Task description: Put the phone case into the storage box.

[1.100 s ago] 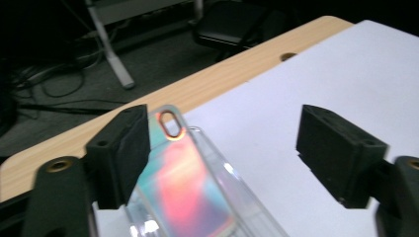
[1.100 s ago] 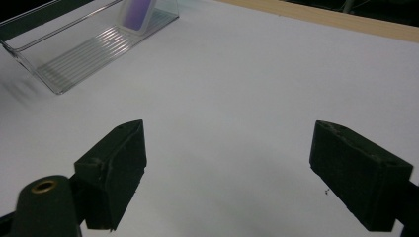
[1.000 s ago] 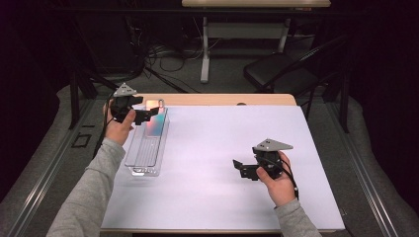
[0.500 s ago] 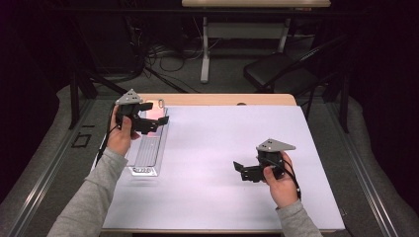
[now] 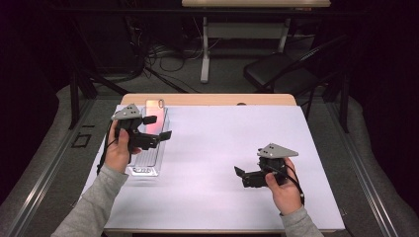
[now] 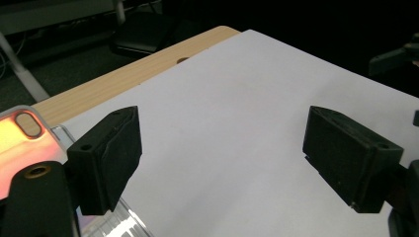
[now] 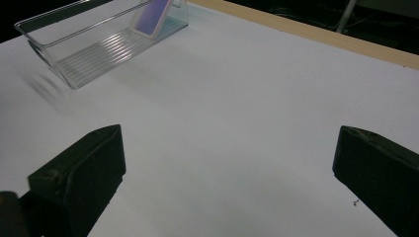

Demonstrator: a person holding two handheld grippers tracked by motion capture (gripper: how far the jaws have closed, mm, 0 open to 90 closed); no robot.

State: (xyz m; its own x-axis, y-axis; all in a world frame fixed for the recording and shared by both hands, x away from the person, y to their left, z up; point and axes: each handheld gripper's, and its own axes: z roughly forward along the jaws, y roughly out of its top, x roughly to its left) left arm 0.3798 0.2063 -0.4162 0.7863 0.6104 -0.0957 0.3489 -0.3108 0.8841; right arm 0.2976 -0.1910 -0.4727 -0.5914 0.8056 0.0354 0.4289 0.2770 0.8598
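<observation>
Near the table's (image 5: 316, 148) far left corner, the phone case (image 5: 154, 118) leans inside the clear tray (image 5: 143, 170), so the left gripper (image 5: 159, 127) and right gripper (image 5: 242, 177) both stand open, holding nothing.

Sheet (image 5: 222, 148) flat on table (image 5: 207, 99), covering nearly all of it; bare table strip along far edge. Tray (image 5: 147, 165) on sheet at left side, long axis running near to far. Phone case (image 5: 154, 116) in tray's far end, leaning against the far wall. Left gripper (image 5: 162, 127) above tray's far half, just near of the phone case, jaws pointing right, nothing between them. Right gripper (image 5: 240, 177) at right-near part of sheet, well apart from tray, jaws pointing left toward it, nothing between them. Beyond table's far edge: chair (image 5: 276, 74) at far right, desk leg (image 5: 204, 49) far centre, cables (image 5: 158, 54) on floor far left.
</observation>
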